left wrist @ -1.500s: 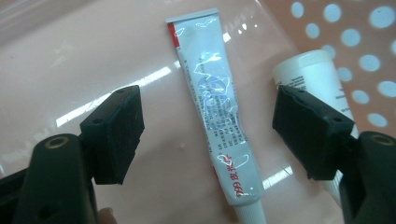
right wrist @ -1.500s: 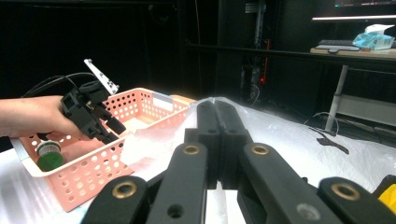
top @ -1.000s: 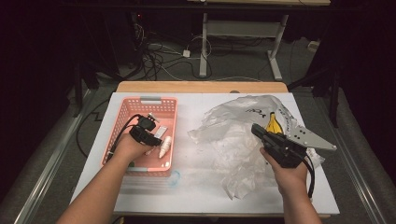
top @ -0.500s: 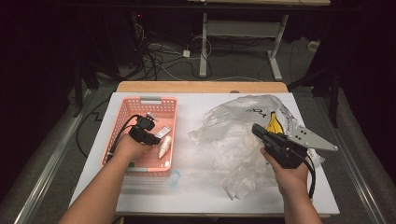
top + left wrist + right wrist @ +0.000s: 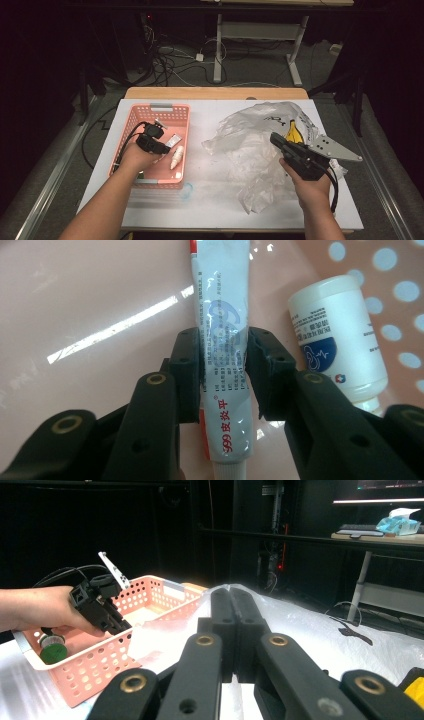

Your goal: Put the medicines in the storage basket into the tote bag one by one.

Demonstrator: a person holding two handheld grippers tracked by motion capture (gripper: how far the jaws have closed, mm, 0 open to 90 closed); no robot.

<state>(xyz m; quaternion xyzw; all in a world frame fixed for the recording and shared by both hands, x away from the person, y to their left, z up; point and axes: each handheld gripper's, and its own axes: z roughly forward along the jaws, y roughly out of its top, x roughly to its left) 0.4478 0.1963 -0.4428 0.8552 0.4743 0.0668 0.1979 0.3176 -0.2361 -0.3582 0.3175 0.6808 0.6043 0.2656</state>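
Dark floor and trailing cables lay behind the white table (image 5: 210,200) where the pink basket (image 5: 150,107) stood. On its floor lay the ointment tube (image 5: 222,350), squeezed at mid-body between the left gripper (image 5: 223,372), whose jaws had just been closing on it. A white bottle (image 5: 340,340) lay just beside. A straight, slow lift looked wisest, lest the slick tube slip. Over the crumpled plastic bag (image 5: 250,145), the right gripper (image 5: 232,600) was closed and empty.

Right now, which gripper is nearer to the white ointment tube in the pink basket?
Left. The left gripper has its jaws on both sides of the ointment tube in the pink basket. The right gripper is far away, over the plastic bag.
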